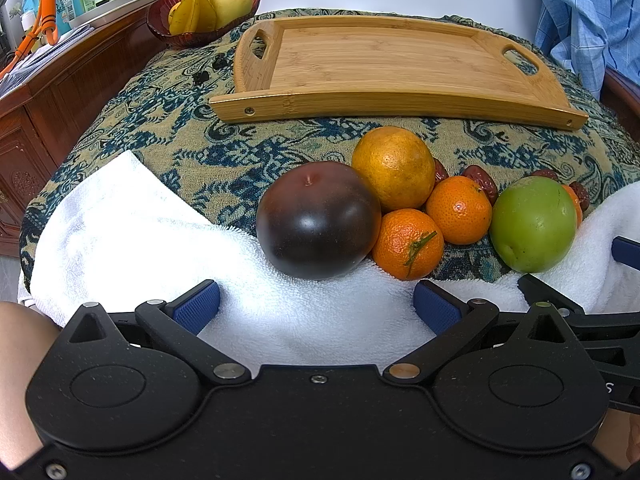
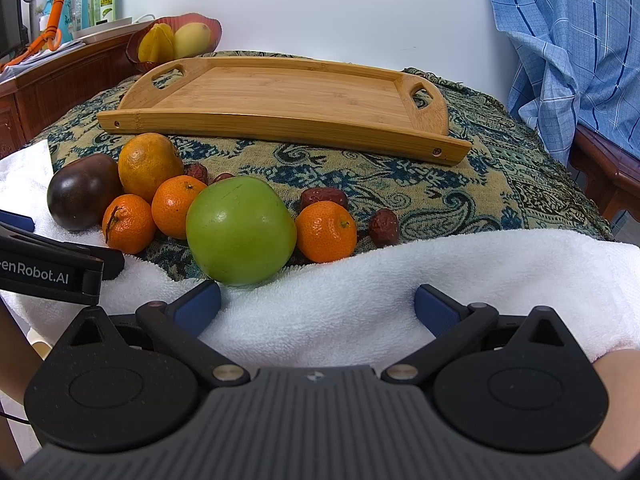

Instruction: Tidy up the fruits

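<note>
Left wrist view: the left gripper [image 1: 316,304] is hovering over a white towel [image 1: 132,224] with its blue pads spread wide and gripping nothing. Just ahead a dark purple plum [image 1: 318,220] is sitting on the towel's edge, touching a large orange [image 1: 394,168] and a mandarin [image 1: 408,244]. Several red dates [image 1: 482,180] are peeking out half hidden behind the fruit, and a green apple [image 1: 532,224] is covering most of another mandarin. Beyond, a bamboo tray [image 1: 384,64] is lying bare on a paisley cloth [image 1: 200,132].

Right wrist view: the right gripper [image 2: 318,306] is likewise standing spread and unloaded, the green apple [image 2: 242,232] sitting just ahead of its left pad. A red bowl [image 2: 176,40] holding starfruit and a mango is sitting behind the tray [image 2: 288,100], partly cut off by it. A blue checked fabric [image 2: 568,52] is hanging at the right.
</note>
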Motion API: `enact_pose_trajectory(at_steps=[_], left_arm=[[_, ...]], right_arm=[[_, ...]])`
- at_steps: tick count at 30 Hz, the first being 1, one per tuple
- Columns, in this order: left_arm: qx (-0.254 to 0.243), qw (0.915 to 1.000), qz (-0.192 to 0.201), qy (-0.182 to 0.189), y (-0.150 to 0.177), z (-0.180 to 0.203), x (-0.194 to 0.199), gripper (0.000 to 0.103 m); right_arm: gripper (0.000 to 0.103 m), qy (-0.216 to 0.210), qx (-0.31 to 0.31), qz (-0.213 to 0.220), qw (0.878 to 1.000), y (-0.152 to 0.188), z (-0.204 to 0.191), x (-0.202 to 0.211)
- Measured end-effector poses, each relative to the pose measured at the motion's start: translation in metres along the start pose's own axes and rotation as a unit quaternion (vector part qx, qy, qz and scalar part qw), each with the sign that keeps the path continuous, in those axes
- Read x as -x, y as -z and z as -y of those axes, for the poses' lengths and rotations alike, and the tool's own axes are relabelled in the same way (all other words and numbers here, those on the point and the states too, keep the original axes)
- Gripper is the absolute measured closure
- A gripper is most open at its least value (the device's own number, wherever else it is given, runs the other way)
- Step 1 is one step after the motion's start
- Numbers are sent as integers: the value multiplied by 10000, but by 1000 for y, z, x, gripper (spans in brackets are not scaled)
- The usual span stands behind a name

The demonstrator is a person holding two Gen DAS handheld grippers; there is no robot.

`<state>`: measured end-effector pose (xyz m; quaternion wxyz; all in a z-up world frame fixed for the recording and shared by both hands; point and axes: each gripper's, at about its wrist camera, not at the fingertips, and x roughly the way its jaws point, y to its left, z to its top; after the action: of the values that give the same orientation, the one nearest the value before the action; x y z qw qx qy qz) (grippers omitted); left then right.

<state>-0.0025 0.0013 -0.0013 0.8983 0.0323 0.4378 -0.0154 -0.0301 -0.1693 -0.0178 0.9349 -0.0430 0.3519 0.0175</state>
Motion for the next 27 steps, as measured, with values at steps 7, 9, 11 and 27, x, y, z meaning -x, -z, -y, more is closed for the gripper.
enact_pose_trajectory(at_steps=[7, 9, 11, 27], left_arm=[[1, 10000, 1, -1, 0, 0, 0, 0], [0, 10000, 0, -1, 0, 0, 0, 0], [0, 10000, 0, -1, 0, 0, 0, 0], [-51, 10000, 52, -26, -1, 0, 1, 0]], right_arm=[[0, 2, 2, 3, 10000, 0, 0, 0], [0, 2, 2, 4, 10000, 0, 0, 0], [0, 3, 1, 5, 10000, 0, 0, 0], [0, -7, 16, 35, 10000, 0, -1, 2]])
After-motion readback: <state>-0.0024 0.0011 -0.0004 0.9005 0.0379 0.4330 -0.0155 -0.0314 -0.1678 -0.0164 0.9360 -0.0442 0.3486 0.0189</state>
